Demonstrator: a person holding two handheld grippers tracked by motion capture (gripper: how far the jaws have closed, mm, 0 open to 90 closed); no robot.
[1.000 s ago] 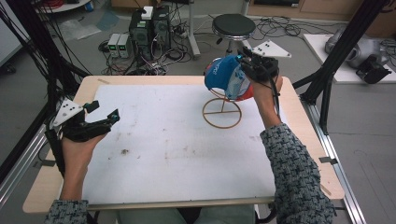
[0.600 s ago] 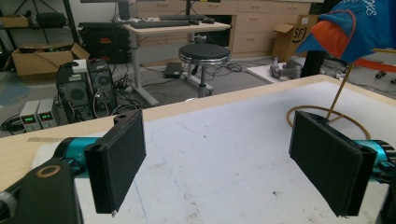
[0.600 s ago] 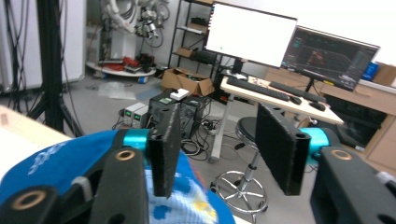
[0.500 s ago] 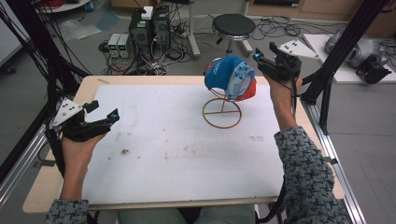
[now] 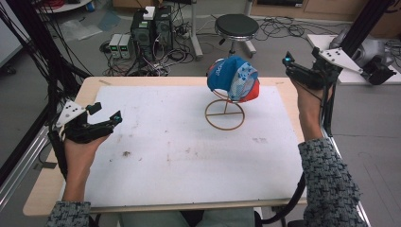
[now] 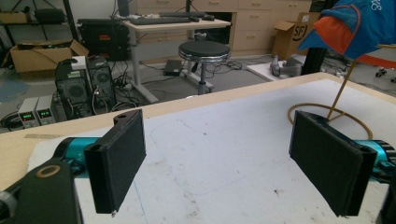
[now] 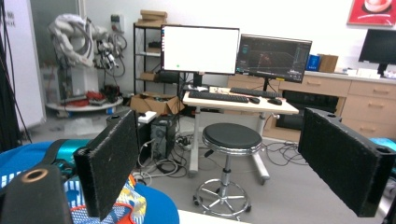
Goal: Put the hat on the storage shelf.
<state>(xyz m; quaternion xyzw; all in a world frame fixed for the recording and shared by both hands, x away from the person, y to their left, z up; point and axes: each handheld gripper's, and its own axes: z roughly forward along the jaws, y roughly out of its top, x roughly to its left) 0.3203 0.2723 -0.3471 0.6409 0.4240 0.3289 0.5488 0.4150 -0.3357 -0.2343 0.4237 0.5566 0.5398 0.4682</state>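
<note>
Two grippers, both empty. High view: left gripper (image 5: 101,118) at the frame's left edge, jaws spread, held just above the white mat (image 5: 179,151). Right gripper (image 5: 302,71) at upper right, raised past the table's (image 5: 42,189) far right corner, well apart from the cap (image 5: 234,78). Cap, blue with orange and patterned panels, sits on a thin wire stand (image 5: 224,113) at upper centre of the mat.

Left gripper view: jaws wide apart, nothing between them; stand ring (image 6: 327,116) and cap (image 6: 355,28) at upper right; stool (image 6: 204,51) and computer towers (image 6: 79,84) beyond the table edge.

Right gripper view: jaws wide apart, empty; cap (image 7: 140,205) at lower left; stool (image 7: 232,140), desk with two monitors (image 7: 201,49) behind.
</note>
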